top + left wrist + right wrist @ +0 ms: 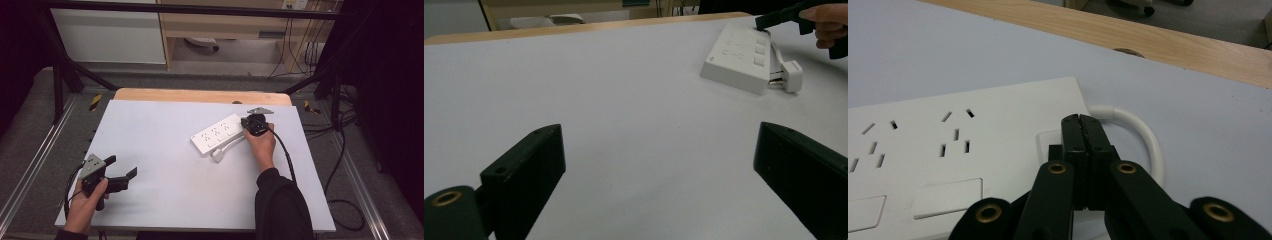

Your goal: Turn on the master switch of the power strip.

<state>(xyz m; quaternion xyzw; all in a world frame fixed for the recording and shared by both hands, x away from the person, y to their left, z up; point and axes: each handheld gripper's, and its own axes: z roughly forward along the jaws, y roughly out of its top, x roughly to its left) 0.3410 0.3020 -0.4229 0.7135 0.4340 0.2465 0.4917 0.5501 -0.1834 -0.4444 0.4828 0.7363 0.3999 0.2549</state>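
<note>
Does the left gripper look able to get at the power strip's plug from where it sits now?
Probably yes: the left gripper is open, and bare table lies between it and the plug. The right gripper presses the power strip at its far end.

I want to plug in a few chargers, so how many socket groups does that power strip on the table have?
3 on the power strip, in a row along its top: one at the near end, one in the middle, one beside the right hand-held gripper.

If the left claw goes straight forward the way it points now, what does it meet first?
Probably nothing soon: the left claw is open over the bare table. The power strip lies far ahead, to the right of its line, though depth is unclear.
</note>
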